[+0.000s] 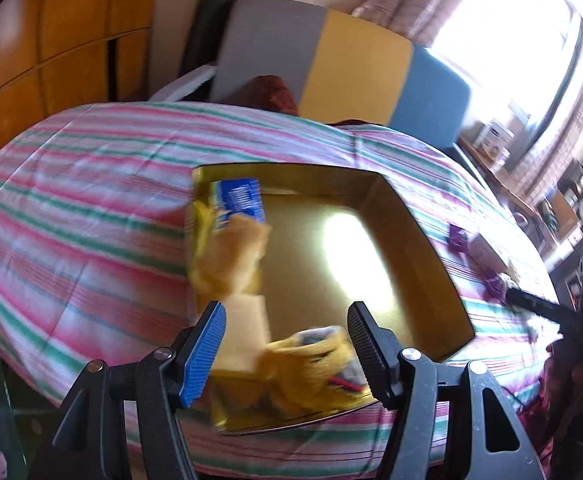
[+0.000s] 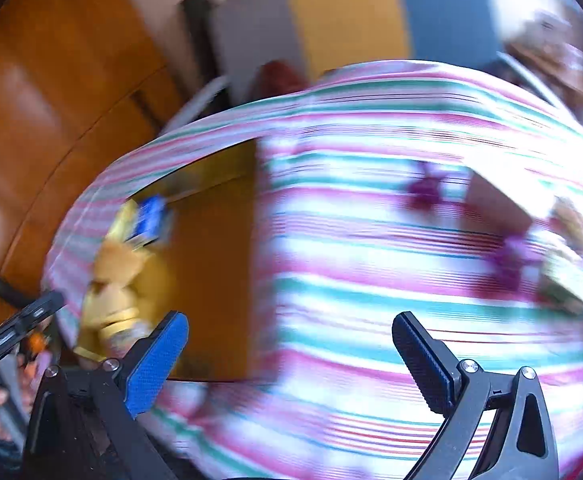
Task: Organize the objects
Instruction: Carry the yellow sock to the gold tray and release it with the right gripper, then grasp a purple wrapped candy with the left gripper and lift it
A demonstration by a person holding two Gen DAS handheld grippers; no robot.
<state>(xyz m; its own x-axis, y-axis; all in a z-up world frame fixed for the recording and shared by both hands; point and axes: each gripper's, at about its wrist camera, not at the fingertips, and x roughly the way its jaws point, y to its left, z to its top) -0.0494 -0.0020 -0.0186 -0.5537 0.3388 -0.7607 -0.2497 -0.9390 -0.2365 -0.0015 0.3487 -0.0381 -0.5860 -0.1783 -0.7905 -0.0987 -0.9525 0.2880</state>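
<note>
Striped pink, green and white bedspread [image 1: 91, 200] under a gold cardboard tray [image 1: 411, 248].
Snack packets [image 1: 235, 240] lie in its left side; left tongs [image 1: 287, 332] and right tongs [image 2: 291, 344] both spread, empty; wooden wardrobe [image 1: 51, 40] far left.

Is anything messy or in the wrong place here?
A bit. The snack packets are heaped along one side of the gold box, not lined up. Some purple-wrapped things lie outside on the striped cover. Both views are blurry, so finer detail can't be judged.

Both the left gripper [image 1: 287, 332] and the right gripper [image 2: 291, 344] hover with jaws spread wide, gripping nothing.
</note>
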